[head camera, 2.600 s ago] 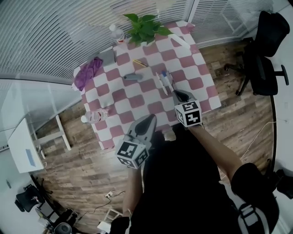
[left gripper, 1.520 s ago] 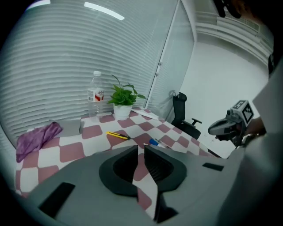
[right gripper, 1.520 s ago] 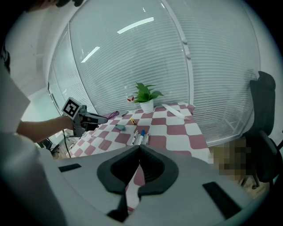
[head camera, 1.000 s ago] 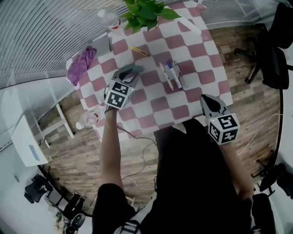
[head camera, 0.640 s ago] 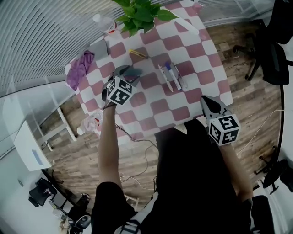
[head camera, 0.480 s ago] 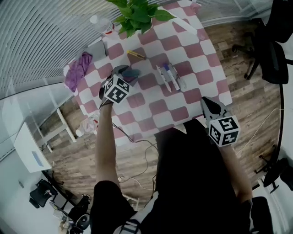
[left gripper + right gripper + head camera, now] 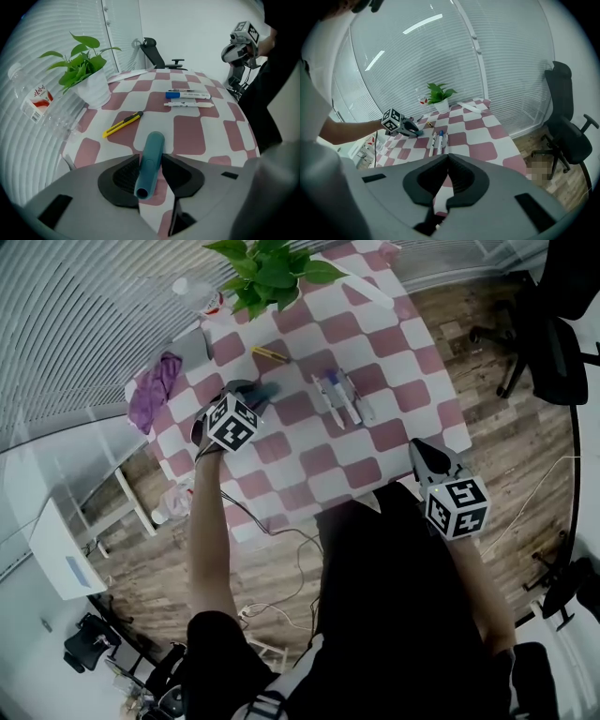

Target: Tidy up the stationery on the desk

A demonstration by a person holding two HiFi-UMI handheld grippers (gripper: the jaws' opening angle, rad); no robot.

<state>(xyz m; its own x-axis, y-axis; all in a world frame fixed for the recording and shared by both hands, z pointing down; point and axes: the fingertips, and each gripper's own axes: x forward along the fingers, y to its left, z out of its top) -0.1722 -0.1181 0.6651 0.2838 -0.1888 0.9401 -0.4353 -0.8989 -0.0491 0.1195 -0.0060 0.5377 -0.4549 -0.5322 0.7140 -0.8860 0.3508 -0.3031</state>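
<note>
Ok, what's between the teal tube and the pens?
Only bare checked cloth lies between the teal tube and the pens; the left gripper view shows it. The yellow cutter lies aside.

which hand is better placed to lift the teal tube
Left. The left gripper has just been closing its fingers on the teal tube between them; the right gripper is shut, back by the near edge of the desk.

Bright window daylight, soft shadows, fisheye-warped edges

Teal tube partly hidden, chair edge-cropped
</note>
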